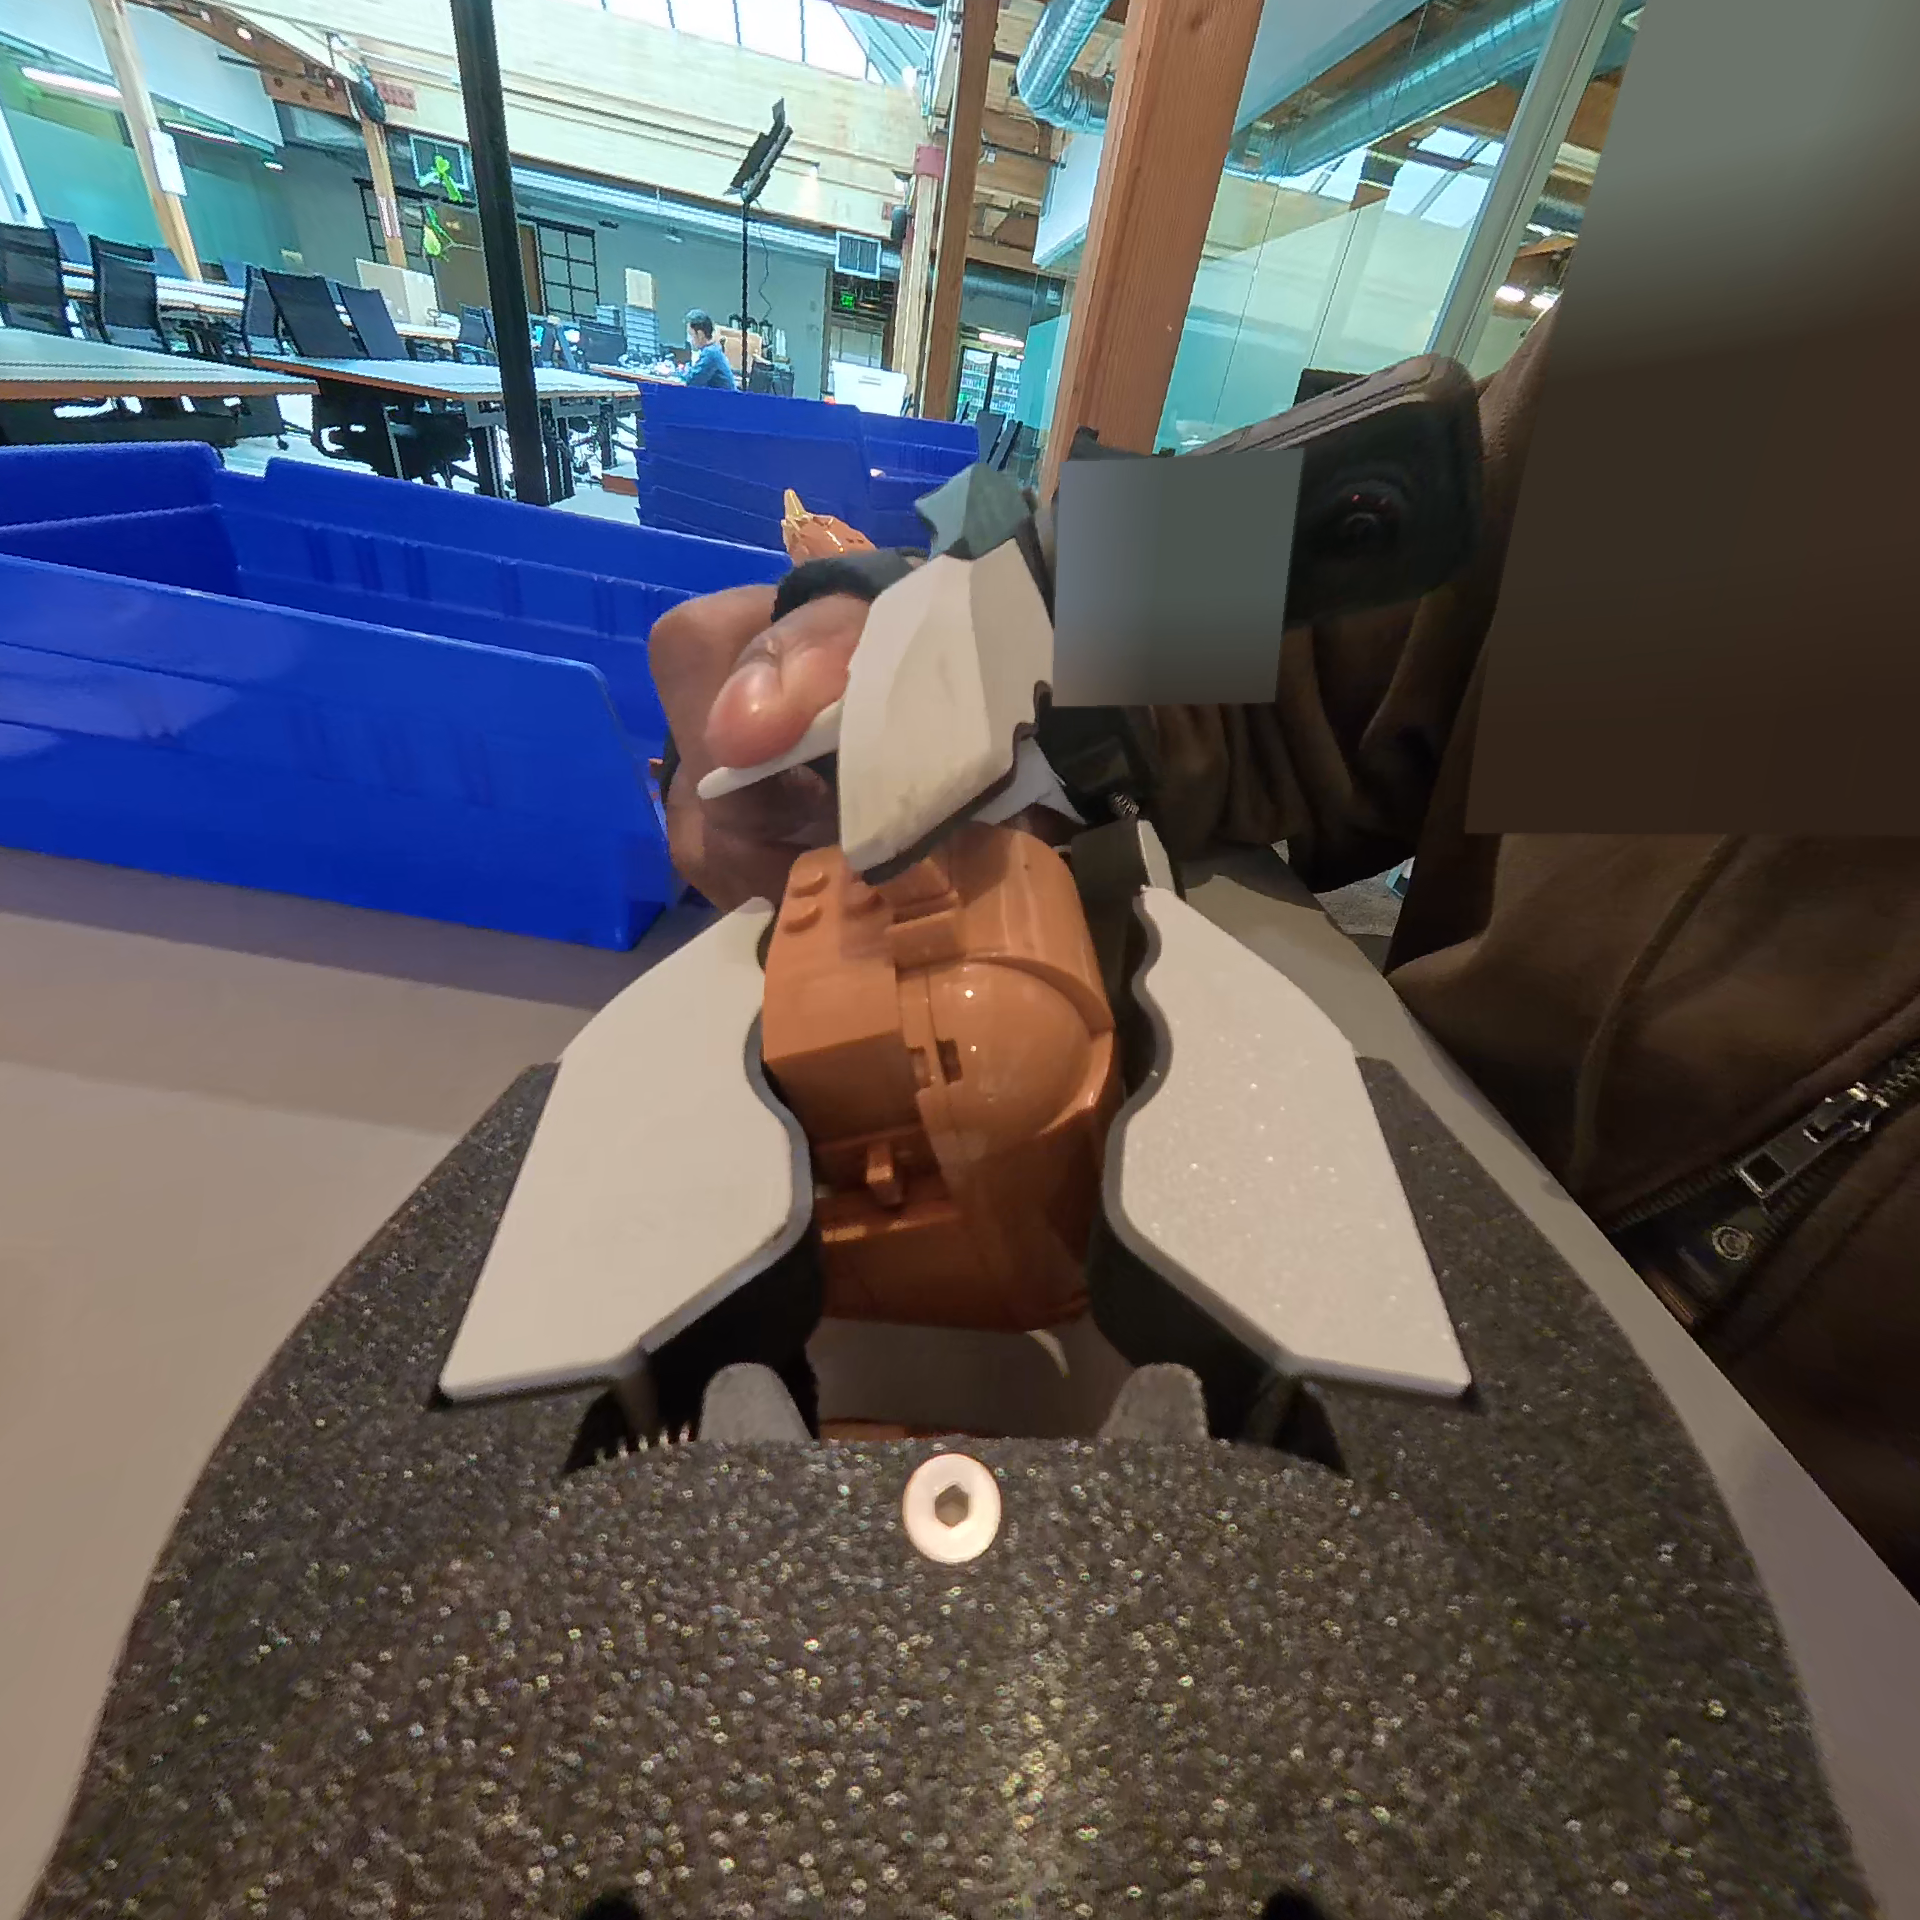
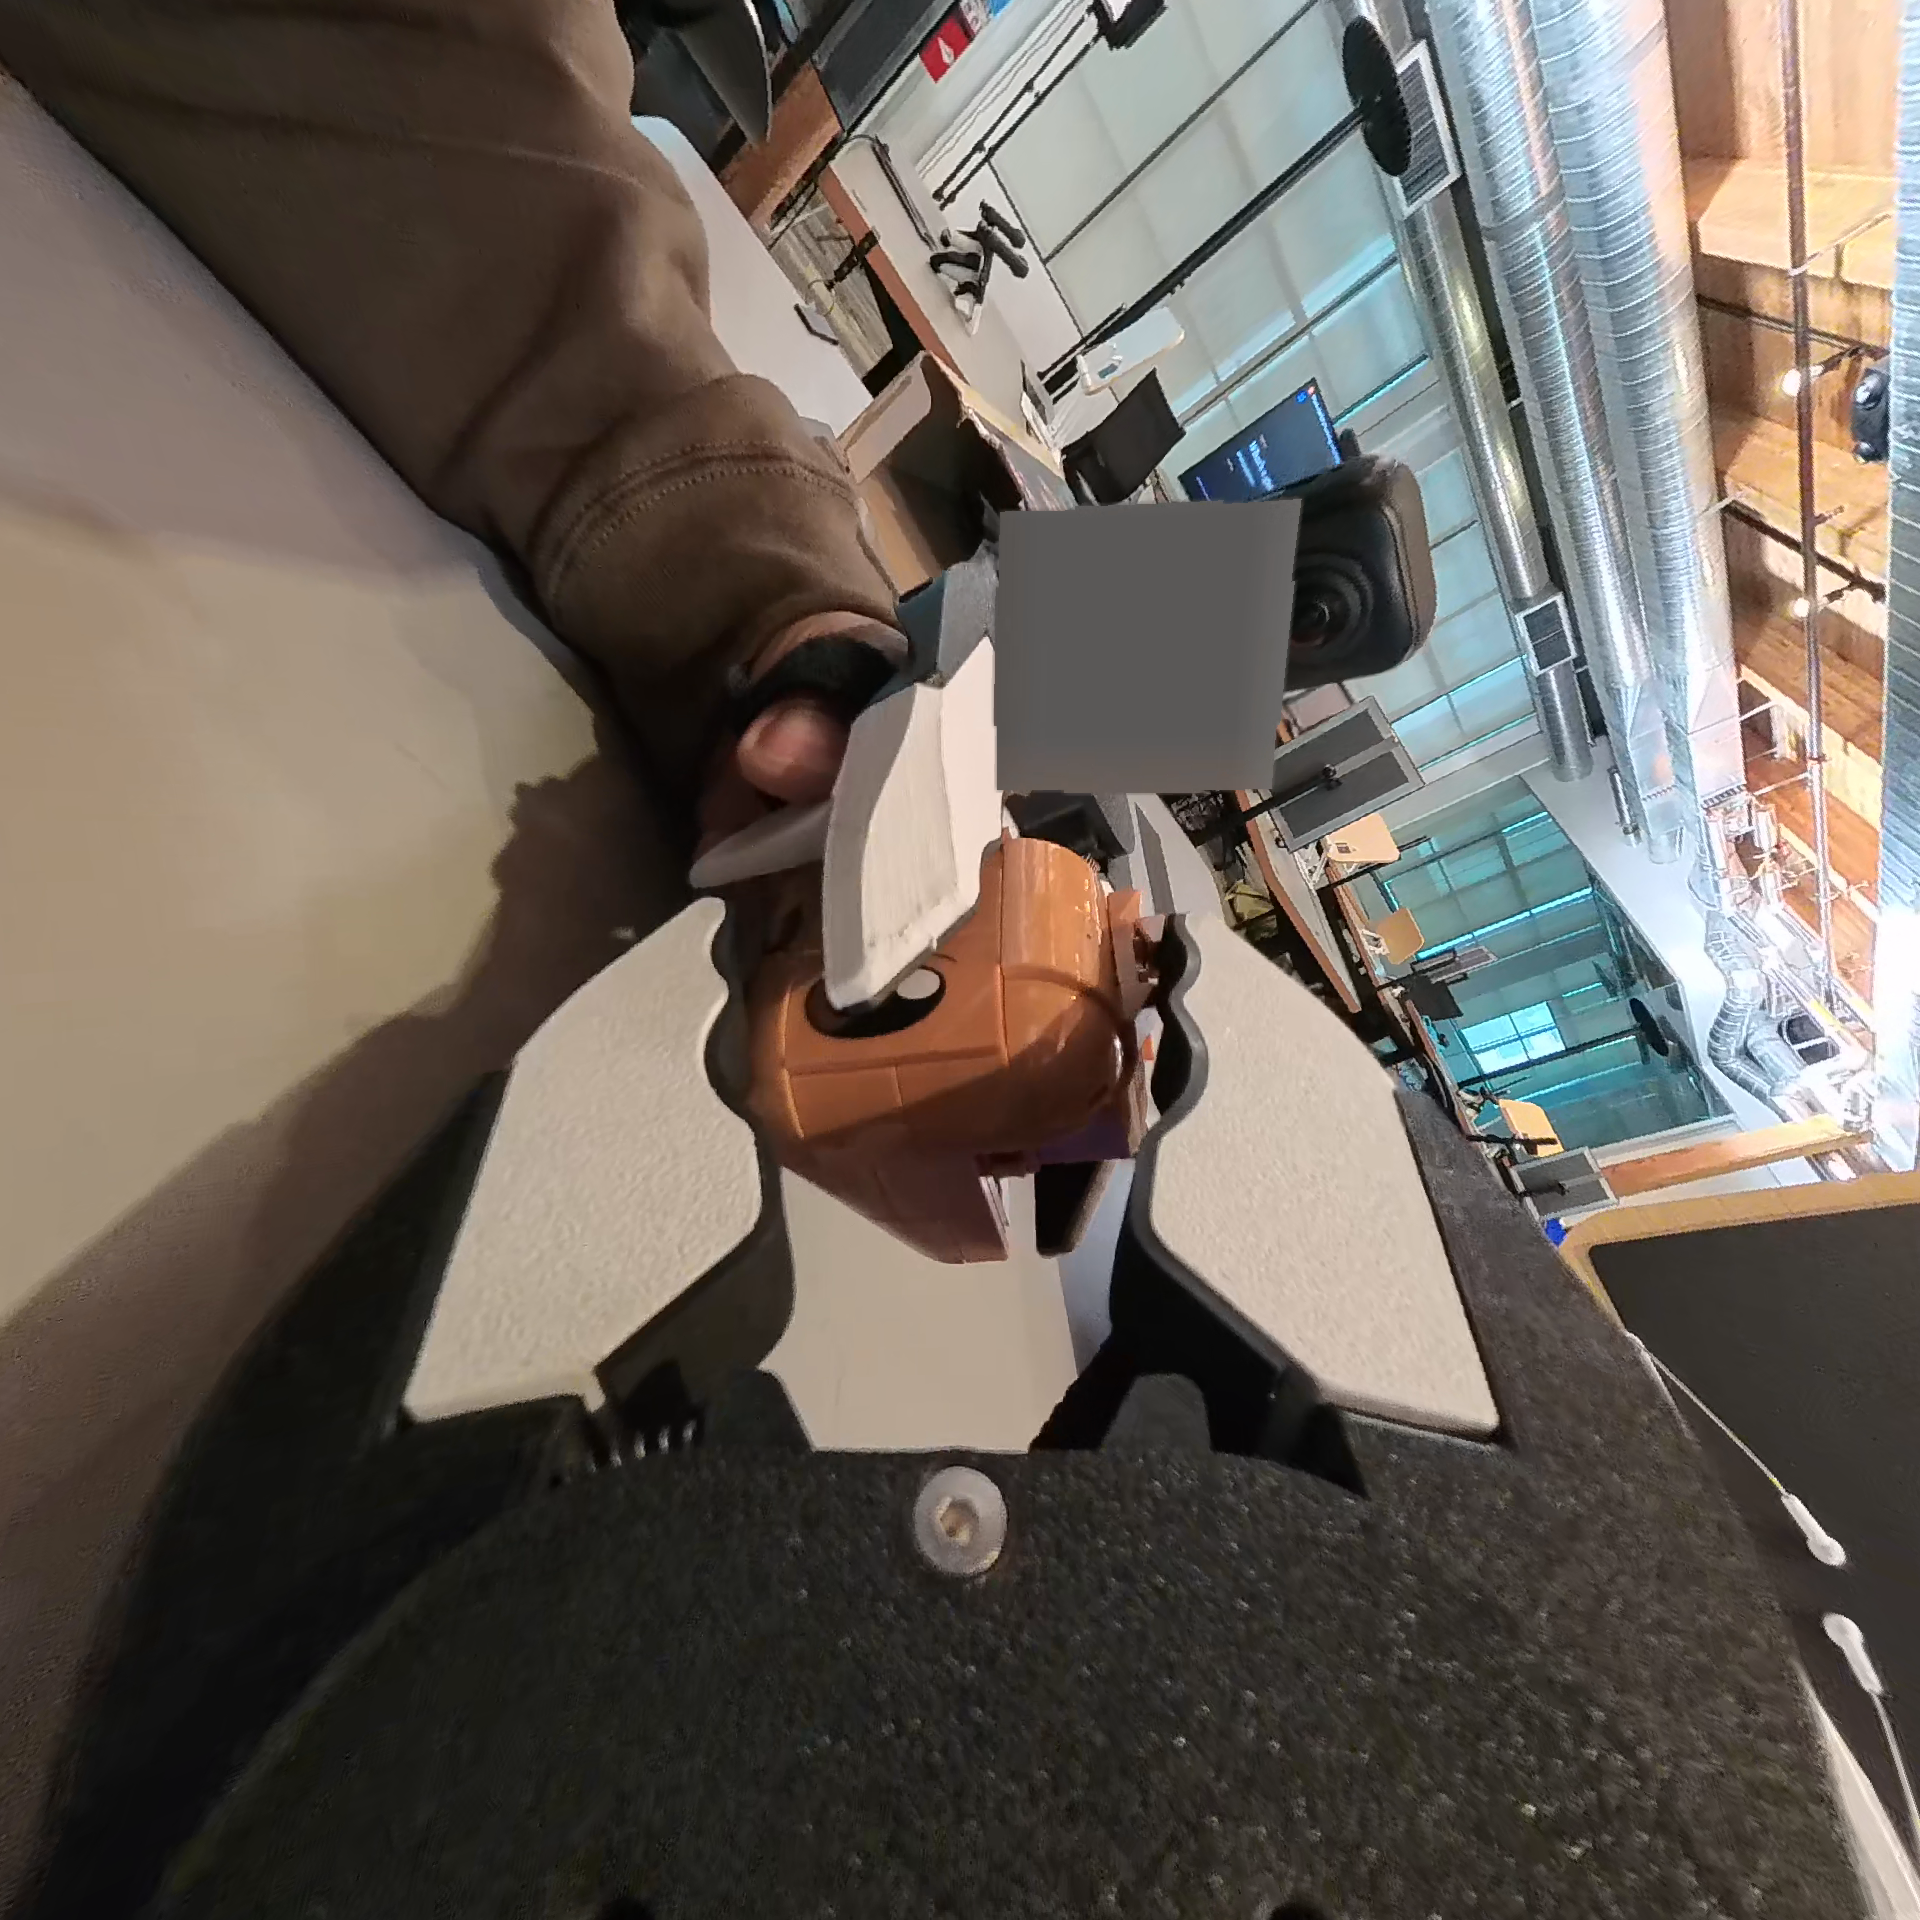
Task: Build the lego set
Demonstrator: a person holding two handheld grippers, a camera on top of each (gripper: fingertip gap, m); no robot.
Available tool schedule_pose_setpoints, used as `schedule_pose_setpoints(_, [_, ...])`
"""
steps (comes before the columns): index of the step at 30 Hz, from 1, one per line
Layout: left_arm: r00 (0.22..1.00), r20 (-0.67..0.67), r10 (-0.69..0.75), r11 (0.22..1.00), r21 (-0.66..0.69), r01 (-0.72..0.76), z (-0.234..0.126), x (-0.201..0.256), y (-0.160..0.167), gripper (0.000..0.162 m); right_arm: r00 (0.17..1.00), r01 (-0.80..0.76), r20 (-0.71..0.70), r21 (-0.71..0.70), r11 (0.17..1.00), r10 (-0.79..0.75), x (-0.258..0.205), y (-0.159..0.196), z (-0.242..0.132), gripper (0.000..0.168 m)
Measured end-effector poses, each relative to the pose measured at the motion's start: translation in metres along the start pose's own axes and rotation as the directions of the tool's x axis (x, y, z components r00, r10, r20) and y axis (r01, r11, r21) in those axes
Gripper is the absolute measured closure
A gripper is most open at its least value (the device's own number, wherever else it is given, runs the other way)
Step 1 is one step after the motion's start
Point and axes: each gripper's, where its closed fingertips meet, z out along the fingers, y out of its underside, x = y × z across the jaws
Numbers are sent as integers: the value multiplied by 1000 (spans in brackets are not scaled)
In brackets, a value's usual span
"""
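Observation:
A brown lego model (image 1: 935,1091) with a rounded shell sits between the pads of my left gripper (image 1: 951,914), which is shut on it above the grey table (image 1: 260,1091). One of the right gripper's white fingers (image 1: 925,717) reaches in from above and lies on the model's studded top. In the right wrist view, my right gripper (image 2: 951,925) is shut on the same model (image 2: 935,1070), whose black-and-white eye shows. One of the left gripper's fingers (image 2: 894,852) crosses over that eye. A hand (image 2: 779,748) holds the left gripper.
Several blue plastic bins (image 1: 312,727) stand along the table's far left. A small tan lego piece (image 1: 821,530) shows behind the hand. The person's brown jacket (image 1: 1662,1039) fills the right side. An open office with desks lies beyond. About 4 centimetres separates my left fingertips from my right.

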Motion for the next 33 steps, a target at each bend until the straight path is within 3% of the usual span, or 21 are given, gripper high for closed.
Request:
schedule_pose_setpoints(19, [998,30,-57,993,-101,60,2,-5,12,104,997,74,23,-64,995,-73,-5,8,-1,100])
schedule_pose_setpoints(33, [994,-32,-106,994,21,106,1,3,-5,105,1000,2,-11,31,1000,-1,2,-3,-6,101])
